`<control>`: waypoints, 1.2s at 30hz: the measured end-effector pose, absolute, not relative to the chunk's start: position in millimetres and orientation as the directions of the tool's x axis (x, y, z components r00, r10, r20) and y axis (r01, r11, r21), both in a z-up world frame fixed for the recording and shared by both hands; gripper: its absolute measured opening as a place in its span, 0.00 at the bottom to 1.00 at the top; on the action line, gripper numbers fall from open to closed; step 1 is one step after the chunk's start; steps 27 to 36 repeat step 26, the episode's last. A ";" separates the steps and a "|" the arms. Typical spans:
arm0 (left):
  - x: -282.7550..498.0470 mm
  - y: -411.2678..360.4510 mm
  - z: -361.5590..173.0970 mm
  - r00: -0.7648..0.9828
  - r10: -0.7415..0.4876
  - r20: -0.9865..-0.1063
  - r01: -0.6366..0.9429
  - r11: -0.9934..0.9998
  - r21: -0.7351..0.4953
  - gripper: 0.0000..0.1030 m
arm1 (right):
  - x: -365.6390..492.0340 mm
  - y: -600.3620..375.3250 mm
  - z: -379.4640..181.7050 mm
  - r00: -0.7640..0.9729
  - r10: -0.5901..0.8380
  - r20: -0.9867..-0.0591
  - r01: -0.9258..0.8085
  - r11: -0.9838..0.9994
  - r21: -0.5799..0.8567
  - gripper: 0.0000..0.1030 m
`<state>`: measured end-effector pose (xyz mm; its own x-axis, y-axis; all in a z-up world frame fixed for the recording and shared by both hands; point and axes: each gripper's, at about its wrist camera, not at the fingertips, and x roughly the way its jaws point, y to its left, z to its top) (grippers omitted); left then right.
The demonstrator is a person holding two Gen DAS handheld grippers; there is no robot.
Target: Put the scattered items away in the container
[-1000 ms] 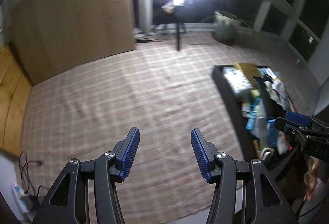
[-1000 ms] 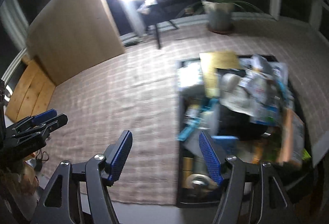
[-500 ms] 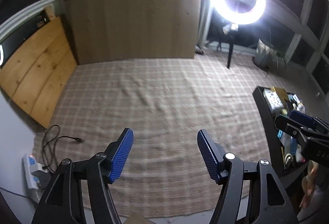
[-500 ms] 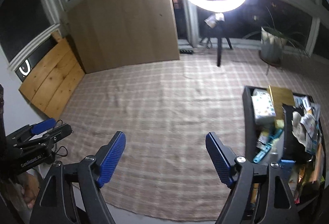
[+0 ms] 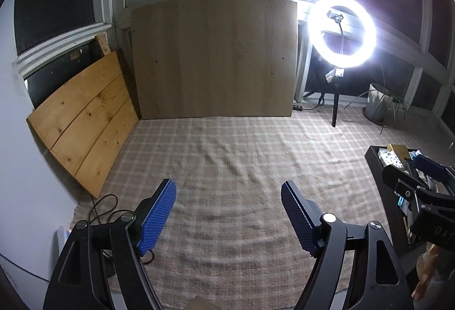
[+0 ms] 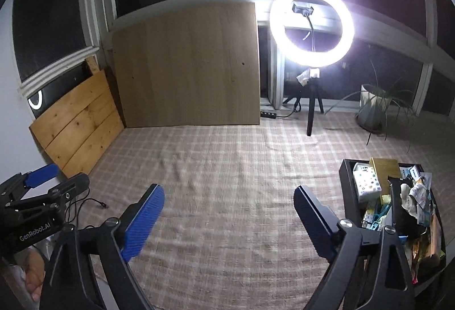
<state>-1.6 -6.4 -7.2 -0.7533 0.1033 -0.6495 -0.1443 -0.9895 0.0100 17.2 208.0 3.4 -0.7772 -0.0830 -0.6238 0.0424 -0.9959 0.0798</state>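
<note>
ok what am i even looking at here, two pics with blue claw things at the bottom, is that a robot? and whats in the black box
No robot: a person holds a two-finger gripper in each hand, and each gripper carries a wide-angle camera looking forward along its fingers. One picture comes from the left gripper, the other from the right gripper. The blue parts are ribbed finger pads. Both sets of jaws are opening, with nothing between them. Each camera also catches the other gripper at its edge. Below lies a checked rug, bare in the middle. At the right stands the black container, piled with packets and small boxes too jumbled to name. Behind are a ring light, wooden boards and a potted plant.
</note>
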 end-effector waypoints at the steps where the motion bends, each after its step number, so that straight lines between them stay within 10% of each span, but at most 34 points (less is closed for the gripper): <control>1: -1.0 -7.8 -7.8 -0.753 0.104 -0.649 -0.145 -0.989 0.010 0.77 | 17.1 205.8 2.9 -0.776 -0.085 -0.625 0.046 -0.996 0.079 0.88; 36: -11.5 -13.0 -11.6 -0.755 0.084 -0.650 -0.130 -0.991 0.022 0.80 | 3.6 195.2 -9.9 -0.752 -0.106 -0.651 0.057 -0.994 0.096 0.88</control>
